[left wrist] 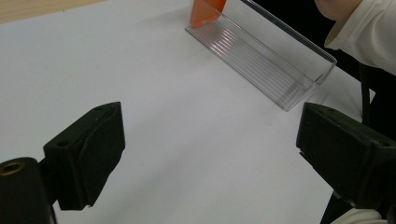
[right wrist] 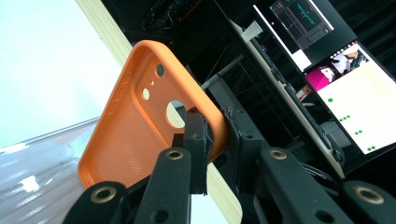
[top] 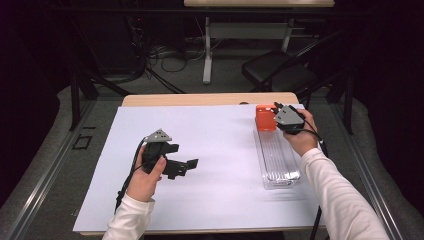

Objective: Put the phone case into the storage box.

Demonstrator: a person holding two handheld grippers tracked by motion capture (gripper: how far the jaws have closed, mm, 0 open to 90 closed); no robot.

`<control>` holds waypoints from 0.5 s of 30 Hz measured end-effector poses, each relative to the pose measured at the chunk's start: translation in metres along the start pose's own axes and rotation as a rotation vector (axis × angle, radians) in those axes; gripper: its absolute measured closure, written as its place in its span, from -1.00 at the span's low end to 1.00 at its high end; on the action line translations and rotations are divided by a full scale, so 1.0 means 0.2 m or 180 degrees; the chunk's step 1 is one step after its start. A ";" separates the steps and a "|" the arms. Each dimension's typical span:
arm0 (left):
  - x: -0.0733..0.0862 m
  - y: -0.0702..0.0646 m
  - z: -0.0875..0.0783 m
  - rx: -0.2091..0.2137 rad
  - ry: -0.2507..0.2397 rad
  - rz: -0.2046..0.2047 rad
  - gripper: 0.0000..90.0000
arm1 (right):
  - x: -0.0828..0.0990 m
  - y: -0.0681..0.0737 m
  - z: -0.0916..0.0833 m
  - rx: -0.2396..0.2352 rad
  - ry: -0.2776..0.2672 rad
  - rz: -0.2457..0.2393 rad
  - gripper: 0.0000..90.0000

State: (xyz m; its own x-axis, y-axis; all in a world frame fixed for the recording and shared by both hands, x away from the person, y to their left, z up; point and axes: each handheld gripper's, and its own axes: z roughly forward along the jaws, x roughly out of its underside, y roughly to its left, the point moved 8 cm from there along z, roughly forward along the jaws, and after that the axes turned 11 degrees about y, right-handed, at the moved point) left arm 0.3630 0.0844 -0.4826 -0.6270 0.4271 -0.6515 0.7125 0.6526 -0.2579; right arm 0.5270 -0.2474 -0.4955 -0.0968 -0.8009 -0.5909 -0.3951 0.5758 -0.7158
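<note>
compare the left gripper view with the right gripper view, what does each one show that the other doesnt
Left gripper view alone: the left claw open over the white sheet, the full length of the clear tray, and a white sleeve.
Right gripper view alone: the right claw shut on the rim of the orange phone case, its camera cutouts, and lit screens behind.
Both: the orange case, the clear tray and the white sheet.
</note>
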 end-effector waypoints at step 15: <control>0.00 0.00 0.01 0.0020 0.0010 -0.0013 -0.82 | 0.08 -0.07 0.06 0.0119 0.0268 -0.0100 0.73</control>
State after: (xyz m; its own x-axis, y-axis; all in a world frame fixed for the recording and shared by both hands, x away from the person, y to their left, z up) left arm 0.3636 0.0833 -0.4851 -0.6308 0.4266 -0.6481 0.7120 0.6503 -0.2650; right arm 0.5410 -0.2665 -0.4993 -0.1620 -0.8288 -0.5356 -0.3650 0.5546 -0.7478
